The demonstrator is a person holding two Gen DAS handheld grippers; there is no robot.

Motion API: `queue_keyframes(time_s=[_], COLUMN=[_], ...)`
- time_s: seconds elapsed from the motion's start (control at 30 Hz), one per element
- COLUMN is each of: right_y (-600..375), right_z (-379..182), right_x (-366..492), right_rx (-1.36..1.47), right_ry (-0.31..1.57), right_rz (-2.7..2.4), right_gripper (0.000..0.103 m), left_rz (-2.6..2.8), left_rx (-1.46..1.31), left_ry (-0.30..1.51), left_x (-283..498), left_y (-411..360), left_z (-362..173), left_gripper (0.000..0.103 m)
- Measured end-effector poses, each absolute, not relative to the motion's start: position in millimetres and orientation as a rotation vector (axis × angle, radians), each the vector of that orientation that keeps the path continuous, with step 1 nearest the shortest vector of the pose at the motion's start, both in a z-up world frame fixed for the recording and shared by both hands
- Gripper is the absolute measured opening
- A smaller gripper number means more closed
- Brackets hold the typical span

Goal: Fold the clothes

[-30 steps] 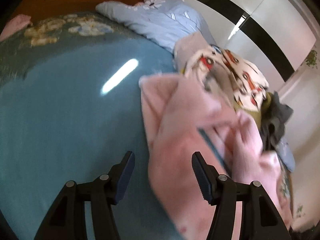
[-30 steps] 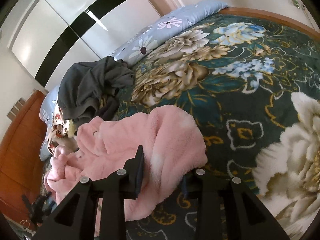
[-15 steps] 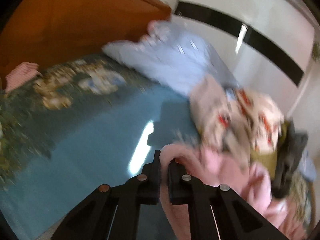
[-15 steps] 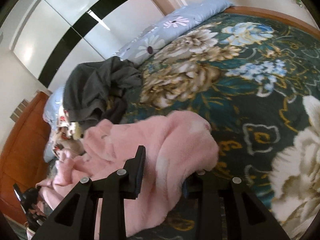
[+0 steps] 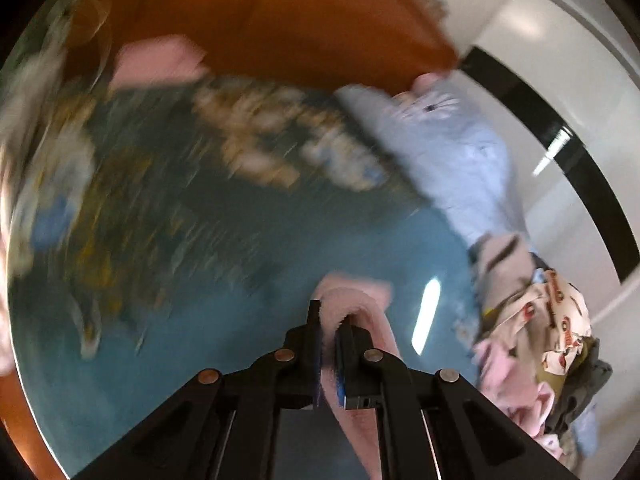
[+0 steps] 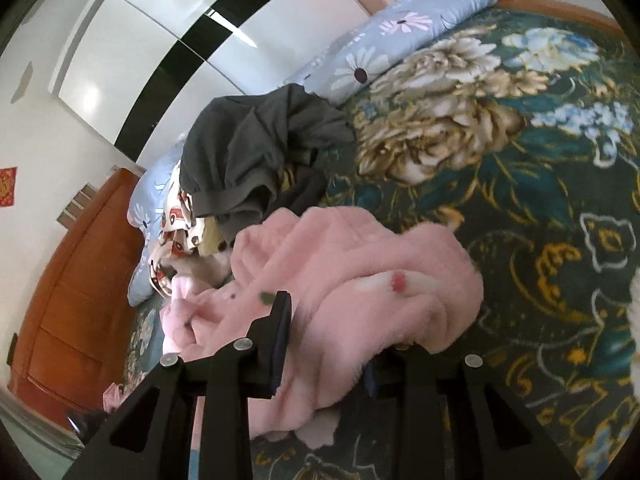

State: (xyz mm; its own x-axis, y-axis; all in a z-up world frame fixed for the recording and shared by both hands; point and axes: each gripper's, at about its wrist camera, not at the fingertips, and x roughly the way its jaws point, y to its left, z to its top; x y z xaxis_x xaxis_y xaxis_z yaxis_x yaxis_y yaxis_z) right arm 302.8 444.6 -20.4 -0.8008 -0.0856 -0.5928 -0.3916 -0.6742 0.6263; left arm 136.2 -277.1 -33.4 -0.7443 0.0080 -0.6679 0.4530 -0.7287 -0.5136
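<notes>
on a bed spread with a dark teal floral blanket (image 6: 520,184), against an orange-brown wooden headboard (image 5: 304,20) and white wardrobe doors with a black band (image 6: 224,32), i am working a pink fleece garment (image 6: 360,264) from both ends. it lies bunched near the middle of the blanket, just in front of the unfolded clothes and touching them along its far edge. a light blue quilt with daisies (image 6: 372,52) runs along the wall side of the bed. in front of it sits the heap: a dark grey garment (image 6: 256,148) on top, a white piece printed with red cars (image 6: 176,216) beneath and beside it. my right gripper (image 6: 332,344) has its jaws part way apart with a thick fold of the pink fleece packed between them; the right pad is buried in the cloth, so the fabric is clamped. my left gripper (image 5: 329,344) has its jaws drawn nearly together on a thin pink edge, which pokes up between the pads over a plain blue stretch of bedding (image 5: 208,344). the left view is badly smeared; a small pink folded item (image 5: 160,60) by the headboard is only a blur.
</notes>
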Motion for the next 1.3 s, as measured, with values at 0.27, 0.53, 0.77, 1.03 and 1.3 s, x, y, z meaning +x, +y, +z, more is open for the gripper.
queue_keyframes(time_s=[0.27,0.53,0.77,1.03,1.3], right_y=[437,442,451,446,429], right_z=[-12,-30,-38,-45,-46], right_x=[302,288,286,271,255], right_rx=[-0.880,-0.928,-0.949,-0.982,-1.010], right_ry=[1.154,1.199,1.207,1.159,1.116], right_rz=[2.593,2.549,2.517,2.487,2.474], right_gripper=[0.032,0.032,0.032,0.032,0.037], left_rz=[-2.592,-2.521,-2.500,-2.613,-2.480], left_rx=[0.835,1.032,1.165,1.212,0.971], left_ry=[1.139,0.930,0.818,0.904,0.880], left_x=[183,91,21,49,149], left_y=[-289,-264,-237,-250,-300], left_z=[38,30,-39,-36,-37], left_gripper=[0.005,0.006,0.007,0.043,0.063])
